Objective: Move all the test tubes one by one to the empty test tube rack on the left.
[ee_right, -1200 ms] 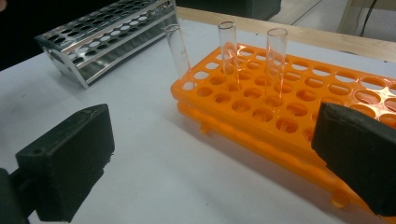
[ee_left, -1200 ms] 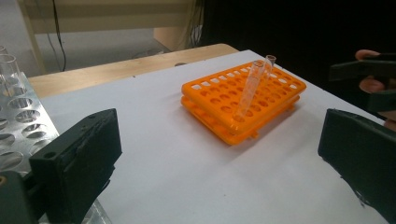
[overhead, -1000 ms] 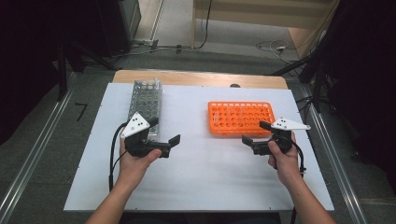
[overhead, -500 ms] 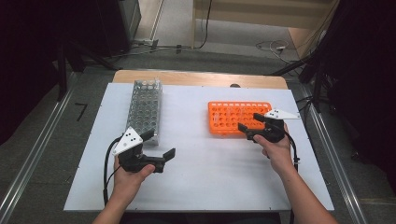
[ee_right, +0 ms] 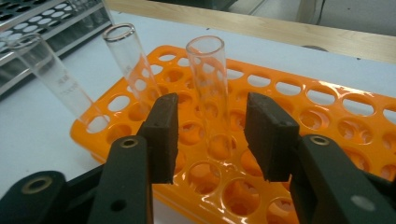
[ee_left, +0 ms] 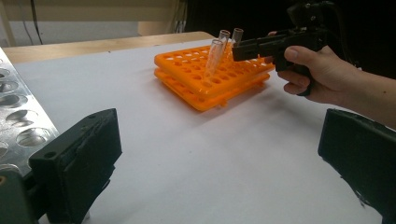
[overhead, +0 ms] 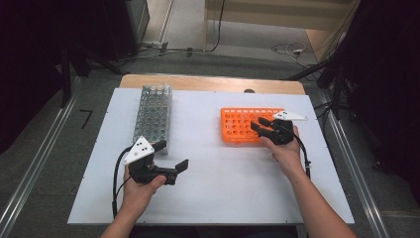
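Note:
An orange tube rack [overhead: 236, 130] lies right of centre on the white table. Three clear glass tubes stand in it: one leaning at the left [ee_right: 56, 79], one in the middle [ee_right: 130, 60], and one [ee_right: 210, 84] between my right jaws. My right gripper [ee_right: 212, 140] is open, and its pads [ee_right: 163, 135] flank that tube without visibly touching it. In the high view the right gripper [overhead: 257, 123] hovers over the rack's right part. My left gripper [overhead: 172, 155] is held wide open with nothing in it over bare table, below the grey metal rack [overhead: 153, 116].
The grey rack [ee_left: 18, 126] with its many round holes runs along the left of the table. In the left gripper view the orange rack [ee_left: 210, 79], its tubes [ee_left: 214, 58] and the other hand's gripper [ee_left: 261, 46] lie ahead. A wooden strip [overhead: 213, 83] borders the far edge.
My left gripper has drawn back from the grey rack toward the near side. My right gripper has moved forward and left over the orange rack, bringing its jaws around a tube.

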